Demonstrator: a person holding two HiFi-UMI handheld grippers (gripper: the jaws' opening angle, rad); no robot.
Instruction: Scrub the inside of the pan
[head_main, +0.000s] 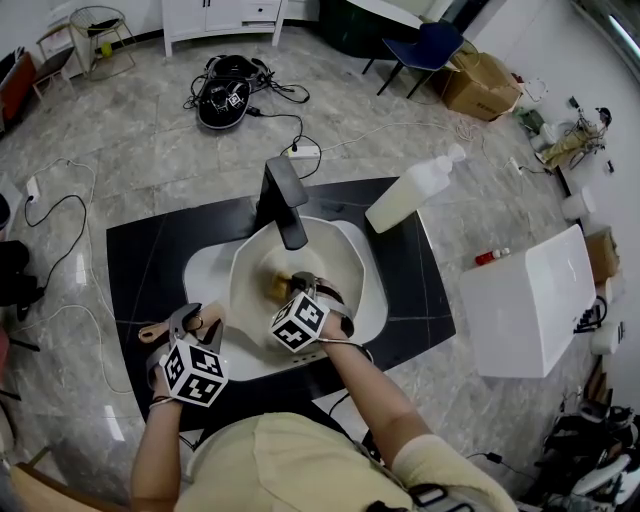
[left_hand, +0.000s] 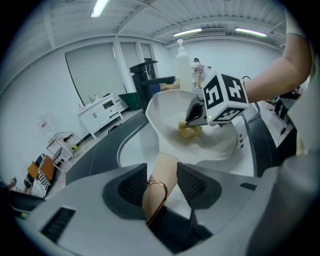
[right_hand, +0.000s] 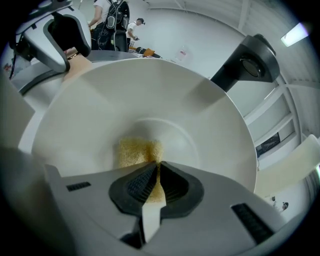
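Observation:
A cream-white pan (head_main: 310, 255) stands tilted in the sink, its wooden handle (head_main: 160, 329) pointing left. My left gripper (head_main: 197, 326) is shut on that handle (left_hand: 167, 161); a copper ring (left_hand: 156, 196) hangs from the handle's end between the jaws. My right gripper (head_main: 303, 291) reaches into the pan and is shut on a yellow sponge (head_main: 279, 289). In the right gripper view the sponge (right_hand: 136, 151) lies pressed flat against the pan's inner floor (right_hand: 150, 90), just ahead of the jaws (right_hand: 156, 172). The left gripper view shows the sponge (left_hand: 189, 131) under the right gripper (left_hand: 198, 118).
A black faucet (head_main: 284, 201) arches over the pan's far rim. The white sink (head_main: 204, 268) is set in a black counter (head_main: 145, 262). A white soap bottle (head_main: 411, 194) stands at the counter's back right. A white box (head_main: 530, 300) sits on the right; cables cross the floor behind.

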